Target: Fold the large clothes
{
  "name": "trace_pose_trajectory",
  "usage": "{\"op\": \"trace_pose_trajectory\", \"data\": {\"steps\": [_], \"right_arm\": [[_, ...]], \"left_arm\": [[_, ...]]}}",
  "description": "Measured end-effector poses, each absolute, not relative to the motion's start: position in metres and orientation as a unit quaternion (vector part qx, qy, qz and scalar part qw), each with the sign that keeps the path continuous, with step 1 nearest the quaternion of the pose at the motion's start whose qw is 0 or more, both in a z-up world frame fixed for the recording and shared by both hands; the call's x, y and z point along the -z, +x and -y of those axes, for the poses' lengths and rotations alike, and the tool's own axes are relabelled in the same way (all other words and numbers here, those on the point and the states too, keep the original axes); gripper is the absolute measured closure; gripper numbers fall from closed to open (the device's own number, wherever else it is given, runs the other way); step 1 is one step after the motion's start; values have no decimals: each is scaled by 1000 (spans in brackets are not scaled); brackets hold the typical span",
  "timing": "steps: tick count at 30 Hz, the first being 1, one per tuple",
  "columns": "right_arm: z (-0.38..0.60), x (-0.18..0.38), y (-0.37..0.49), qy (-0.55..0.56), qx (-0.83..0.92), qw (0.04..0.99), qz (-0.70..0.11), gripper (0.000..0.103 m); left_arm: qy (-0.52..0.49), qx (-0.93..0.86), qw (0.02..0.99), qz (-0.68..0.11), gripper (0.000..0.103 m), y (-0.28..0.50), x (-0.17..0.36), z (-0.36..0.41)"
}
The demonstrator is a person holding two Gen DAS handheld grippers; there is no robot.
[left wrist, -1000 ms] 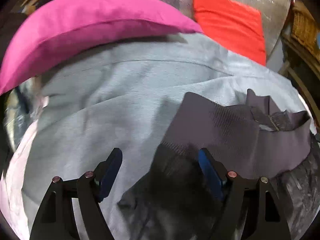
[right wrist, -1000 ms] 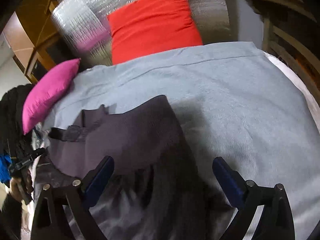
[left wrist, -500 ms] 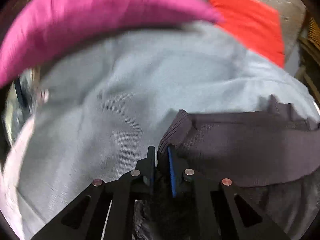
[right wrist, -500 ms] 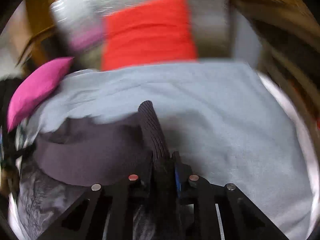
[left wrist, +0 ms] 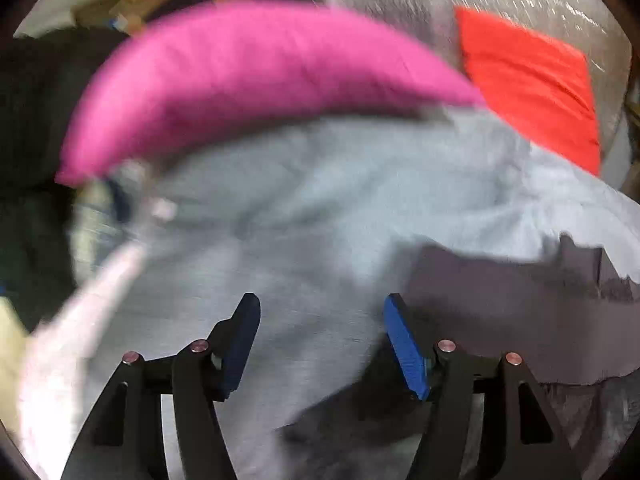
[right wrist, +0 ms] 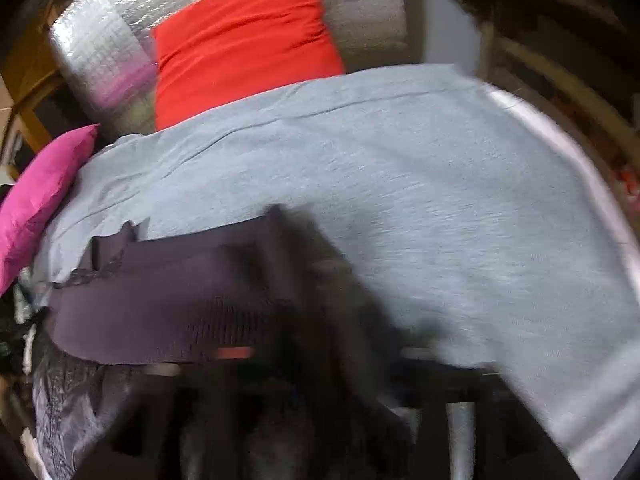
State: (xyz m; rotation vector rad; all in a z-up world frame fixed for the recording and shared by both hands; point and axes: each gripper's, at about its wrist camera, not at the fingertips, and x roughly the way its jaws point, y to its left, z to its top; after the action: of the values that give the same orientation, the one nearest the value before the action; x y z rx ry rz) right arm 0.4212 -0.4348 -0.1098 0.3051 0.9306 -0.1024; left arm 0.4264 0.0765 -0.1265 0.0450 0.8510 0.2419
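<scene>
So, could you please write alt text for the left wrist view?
The left gripper, opening with nothing between its blue pads, hovers over a grey sheet. A dark garment lies to its right, a pink pillow and red pillow beyond.

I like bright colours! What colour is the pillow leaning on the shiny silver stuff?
The pillow is bright red-orange, plain with no pattern. The right wrist view shows it best.

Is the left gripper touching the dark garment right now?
Apart. Left wrist view: the left gripper has its jaws opening, only grey sheet between them; the dark garment lies right of the right finger.
</scene>
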Motion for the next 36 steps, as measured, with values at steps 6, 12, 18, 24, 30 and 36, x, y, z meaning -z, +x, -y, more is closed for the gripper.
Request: {"op": "trace_pose_trajectory", "data": {"steps": [6, 12, 18, 24, 30, 36], "right_arm": [[395, 42, 337, 104, 42, 929, -352, 23], [274, 48, 248, -16, -22, 962, -273, 23], [254, 114, 282, -75, 22, 928, -365, 22], [271, 128, 300, -46, 60, 923, -378, 9], [289, 117, 309, 13, 47, 913, -404, 6], [296, 49, 243, 51, 42, 951, -303, 5]], "left_arm": [[33, -111, 945, -307, 34, 318, 61, -61], [44, -39, 958, -281, 34, 229, 96, 19], [105, -61, 920, -372, 24, 256, 180, 62], [85, -68, 910, -400, 14, 270, 184, 51], [38, -47, 900, -431, 14, 278, 167, 32], [2, -79, 921, -382, 14, 234, 130, 2]]}}
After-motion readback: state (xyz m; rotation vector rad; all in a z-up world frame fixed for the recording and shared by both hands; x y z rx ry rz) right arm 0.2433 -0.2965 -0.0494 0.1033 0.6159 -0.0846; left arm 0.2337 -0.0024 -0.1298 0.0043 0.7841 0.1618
